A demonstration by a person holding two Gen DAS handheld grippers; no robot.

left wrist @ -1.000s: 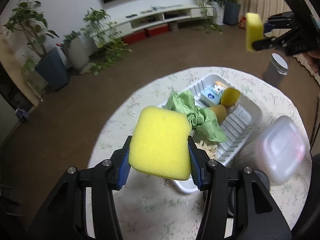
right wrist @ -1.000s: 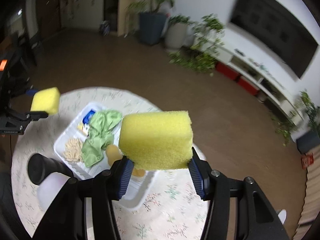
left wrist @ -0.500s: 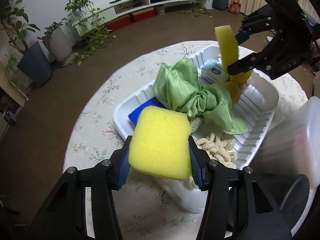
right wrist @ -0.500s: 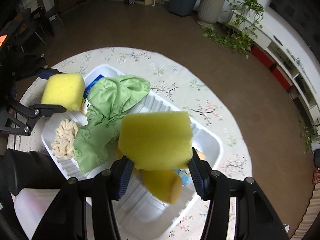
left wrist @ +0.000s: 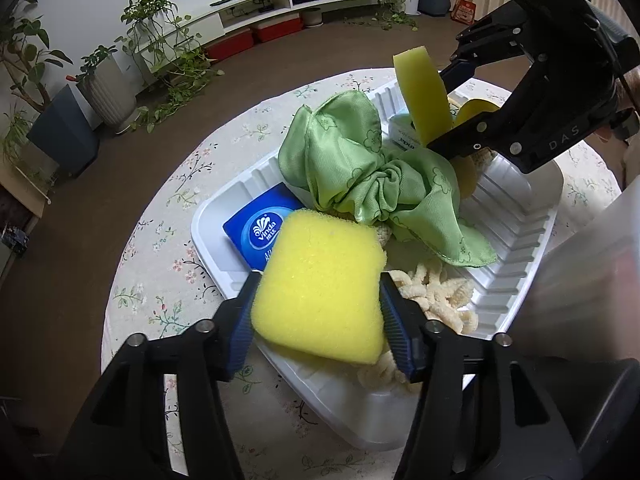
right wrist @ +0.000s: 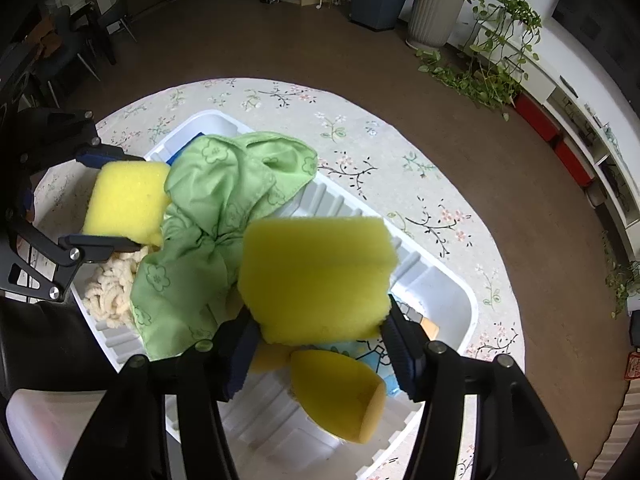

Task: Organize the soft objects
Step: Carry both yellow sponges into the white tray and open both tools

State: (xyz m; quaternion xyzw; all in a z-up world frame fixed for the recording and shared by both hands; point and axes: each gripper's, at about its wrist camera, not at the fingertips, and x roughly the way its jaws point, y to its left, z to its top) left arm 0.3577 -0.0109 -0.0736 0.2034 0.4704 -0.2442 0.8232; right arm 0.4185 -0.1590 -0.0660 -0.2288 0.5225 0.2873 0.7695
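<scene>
Your left gripper (left wrist: pixel 318 322) has its jaws clamped on a yellow sponge (left wrist: pixel 320 286), which fills the lower centre of the left wrist view and hangs over the near end of the white ribbed tray (left wrist: pixel 516 216). Your right gripper (right wrist: pixel 318 338) is likewise clamped on a second yellow sponge (right wrist: pixel 316 280), held over the middle of that tray in the right wrist view; from the left wrist view that sponge shows edge-on at the upper right.

Inside the tray, a crumpled green floral cloth (left wrist: pixel 372 176) lies across the centre. A blue Vinda tissue pack (left wrist: pixel 260 232) lies flat at the tray's left end, partly under your left sponge. A cream looped cloth (left wrist: pixel 436 296) sits in the lower right of the tray. A darker yellow rounded sponge (right wrist: pixel 340 392) rests at the bottom of the right wrist view, just beside a light blue printed pack (right wrist: pixel 374 356).

The tray stands on a round table with a floral tablecloth (left wrist: pixel 160 248). A translucent plastic container (left wrist: pixel 580 280) blurs the right edge.
</scene>
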